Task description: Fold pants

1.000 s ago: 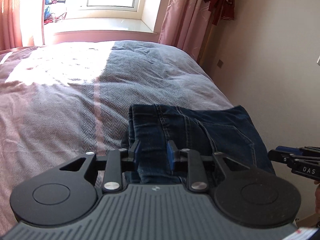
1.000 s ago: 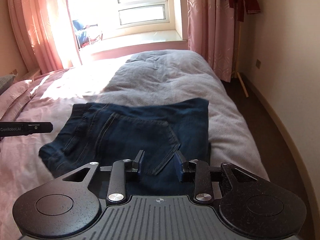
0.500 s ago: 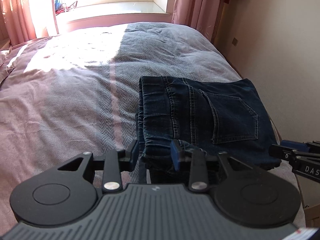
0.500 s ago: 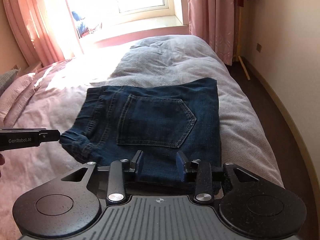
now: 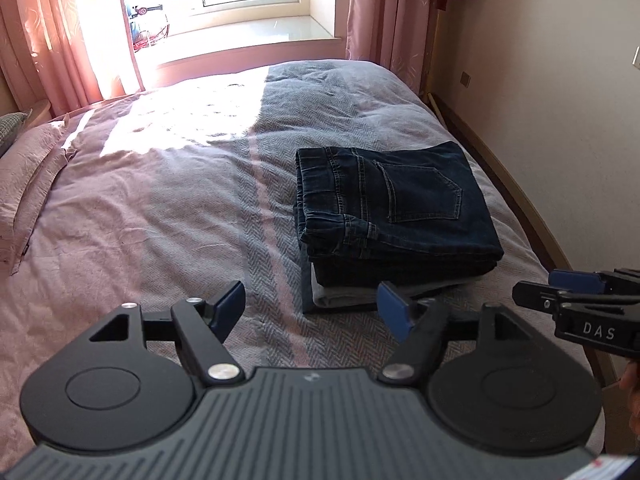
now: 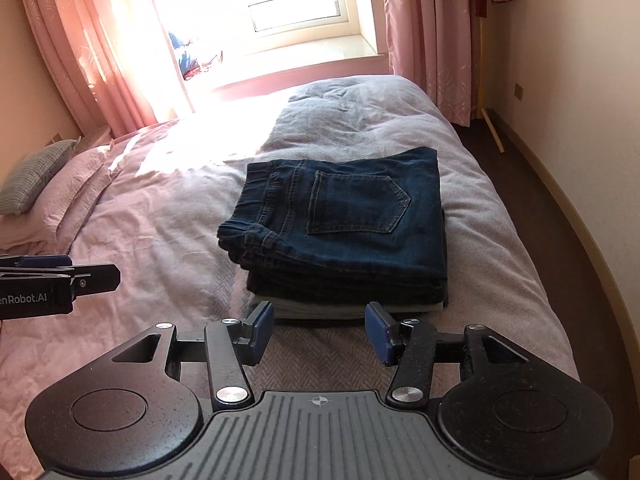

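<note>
Dark blue jeans [image 5: 392, 208] [image 6: 348, 220] lie folded into a thick rectangle on the bed, back pocket up, on top of a paler folded garment [image 5: 344, 298] [image 6: 320, 310]. My left gripper [image 5: 312, 312] hovers open just short of the stack's near left corner, nothing between its blue pads. My right gripper [image 6: 320, 332] is open too, held back from the stack's near edge and empty. The right gripper's tip [image 5: 568, 300] shows at the right edge of the left wrist view. The left gripper's tip [image 6: 80, 276] shows at the left edge of the right wrist view.
The bed [image 5: 160, 208] has a pinkish-grey herringbone cover, sunlit at the far left. Pillows [image 6: 36, 176] lie at the left. Pink curtains [image 5: 384, 12] frame a bright window. A cream wall [image 5: 560, 100] and dark floor [image 6: 540, 184] run along the bed's right side.
Both grippers let go of the jeans, opened wide and pulled back and up. The jeans now rest flat on the stack.
</note>
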`<action>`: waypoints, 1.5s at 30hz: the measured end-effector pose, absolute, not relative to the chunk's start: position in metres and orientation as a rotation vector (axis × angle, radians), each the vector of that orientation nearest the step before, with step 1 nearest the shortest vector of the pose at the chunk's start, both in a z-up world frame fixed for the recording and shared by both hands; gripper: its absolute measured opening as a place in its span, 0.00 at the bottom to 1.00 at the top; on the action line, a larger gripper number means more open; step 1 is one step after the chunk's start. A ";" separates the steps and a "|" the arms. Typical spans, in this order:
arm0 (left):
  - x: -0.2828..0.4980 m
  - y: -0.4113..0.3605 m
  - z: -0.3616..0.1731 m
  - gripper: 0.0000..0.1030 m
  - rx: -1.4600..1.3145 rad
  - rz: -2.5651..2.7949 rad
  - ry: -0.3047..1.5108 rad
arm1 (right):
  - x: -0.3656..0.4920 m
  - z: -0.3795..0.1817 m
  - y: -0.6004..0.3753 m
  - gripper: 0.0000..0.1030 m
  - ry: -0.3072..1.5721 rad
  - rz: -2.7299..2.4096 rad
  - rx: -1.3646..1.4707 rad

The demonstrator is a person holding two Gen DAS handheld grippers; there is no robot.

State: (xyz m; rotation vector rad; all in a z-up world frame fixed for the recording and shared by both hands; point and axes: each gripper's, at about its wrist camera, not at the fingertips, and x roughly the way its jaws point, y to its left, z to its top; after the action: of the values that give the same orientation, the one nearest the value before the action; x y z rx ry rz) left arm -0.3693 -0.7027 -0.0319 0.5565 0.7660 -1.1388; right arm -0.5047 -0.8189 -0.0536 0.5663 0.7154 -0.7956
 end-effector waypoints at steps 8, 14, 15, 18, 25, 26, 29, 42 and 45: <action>-0.390 -0.632 -0.008 0.94 0.553 -1.200 0.707 | -0.528 -0.021 -0.748 0.48 0.685 -0.835 0.586; -0.401 -0.590 -0.011 0.95 0.569 -1.273 0.735 | -0.541 -0.008 -0.698 0.48 0.664 -0.855 0.591; -0.402 -0.584 -0.012 0.95 0.572 -1.279 0.740 | -0.543 -0.007 -0.692 0.48 0.663 -0.857 0.592; -0.404 -0.571 -0.011 0.95 0.573 -1.298 0.755 | -0.546 -0.008 -0.678 0.49 0.663 -0.865 0.601; -0.400 -0.555 -0.010 0.95 0.574 -1.309 0.774 | -0.545 -0.010 -0.658 0.49 0.672 -0.859 0.605; -0.399 -0.554 -0.010 0.95 0.572 -1.306 0.777 | -0.545 -0.011 -0.657 0.49 0.673 -0.857 0.603; -0.398 -0.551 -0.011 0.95 0.567 -1.299 0.784 | -0.542 -0.012 -0.655 0.49 0.681 -0.851 0.599; -0.406 -0.563 -0.014 0.95 0.582 -1.297 0.788 | -0.545 -0.014 -0.668 0.49 0.684 -0.846 0.602; -0.408 -0.566 -0.014 0.95 0.584 -1.297 0.787 | -0.547 -0.015 -0.673 0.49 0.685 -0.843 0.603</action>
State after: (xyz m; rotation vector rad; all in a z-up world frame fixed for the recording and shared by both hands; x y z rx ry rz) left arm -0.4079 -0.5657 -0.0145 0.5839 0.7866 -1.2966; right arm -0.5466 -0.6729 -0.0147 0.6028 0.6845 -0.8425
